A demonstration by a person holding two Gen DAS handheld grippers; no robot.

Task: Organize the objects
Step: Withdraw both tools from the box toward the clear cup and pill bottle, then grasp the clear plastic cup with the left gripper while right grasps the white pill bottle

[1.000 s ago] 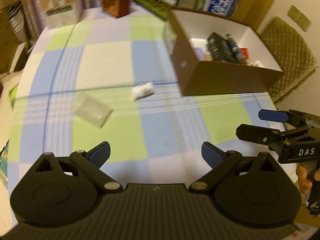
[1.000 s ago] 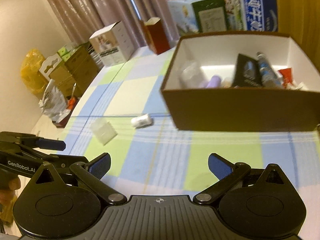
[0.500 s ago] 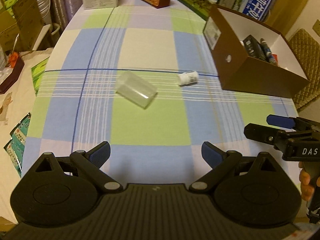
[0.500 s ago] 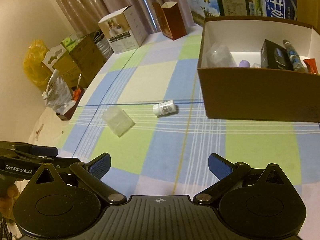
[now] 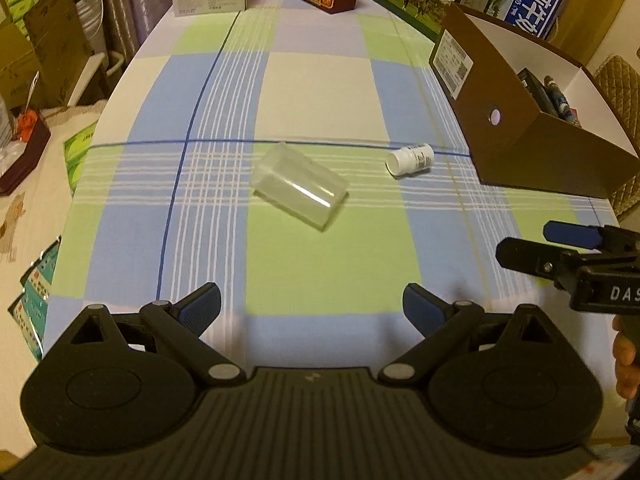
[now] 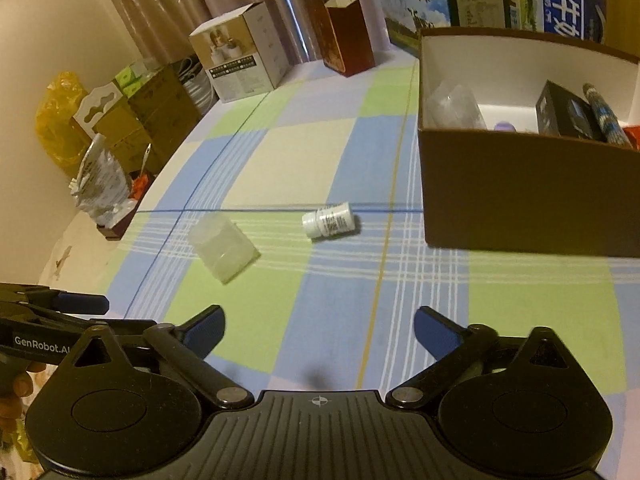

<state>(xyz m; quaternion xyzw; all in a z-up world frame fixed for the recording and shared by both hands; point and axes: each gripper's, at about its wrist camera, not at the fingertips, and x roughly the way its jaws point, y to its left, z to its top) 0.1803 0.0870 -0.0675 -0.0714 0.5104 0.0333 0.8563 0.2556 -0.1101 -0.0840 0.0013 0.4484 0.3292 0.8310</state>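
Already the brown box (image 6: 520, 200) held several items, while two things lay loose on the checked surface (image 5: 320, 272): a clear plastic cup (image 5: 298, 190) on its side, translucent and empty, and a small white bottle (image 5: 410, 159) nearer the box. Both the left gripper (image 5: 312, 307) and right gripper (image 6: 318, 326) hovered empty, fingers apart.

- A clear cup (image 5: 299, 187) lies on its side on the tablecloth (image 5: 320, 92).
- A small bottle (image 5: 410, 159) lies on its side to the cup's right, apart from it.
- An open box (image 6: 520, 196) stands right of the bottle, holding several items.
- Cartons (image 6: 240, 52) stand along the table's far edge.
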